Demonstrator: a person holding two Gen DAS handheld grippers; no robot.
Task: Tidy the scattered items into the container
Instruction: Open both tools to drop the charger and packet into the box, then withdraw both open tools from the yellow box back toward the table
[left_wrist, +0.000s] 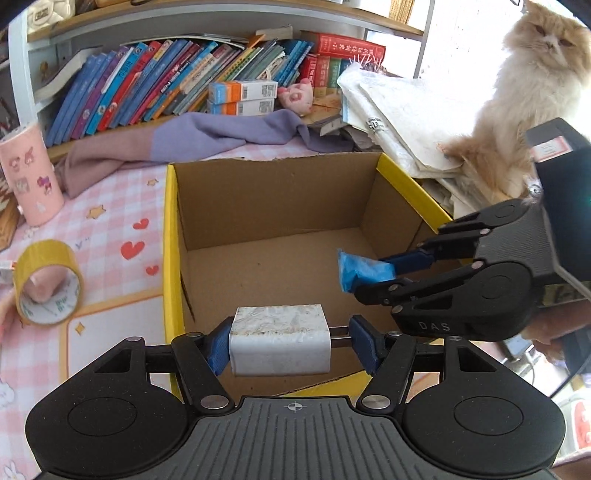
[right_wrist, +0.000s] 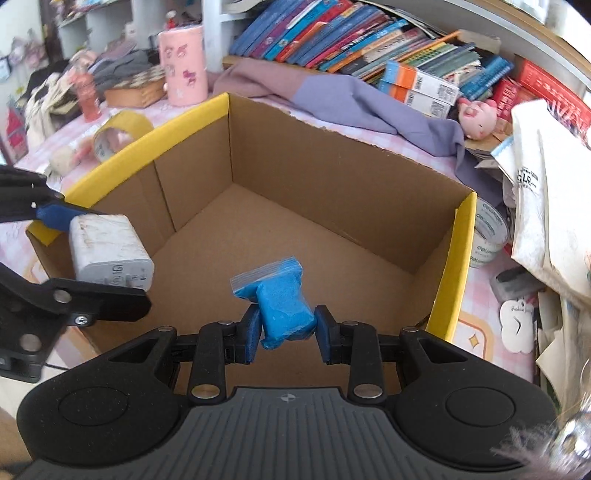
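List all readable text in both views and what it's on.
"DAS": embossed on the right gripper body, seen from the left wrist view.
"deli": repeated on the tape roll right of the cardboard box.
Book spines, barcode cartons, the charger markings and the white bag print: too blurred to read.

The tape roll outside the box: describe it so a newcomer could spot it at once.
Start from the open brown cardboard box with yellow-edged rims in the middle of the pink checked tablecloth. To its left in the left wrist view lies the yellow-brown roll of packing tape. Unlike the tall pink cartoon-printed cylinder behind it, it is a hollow ring with a white inner core.
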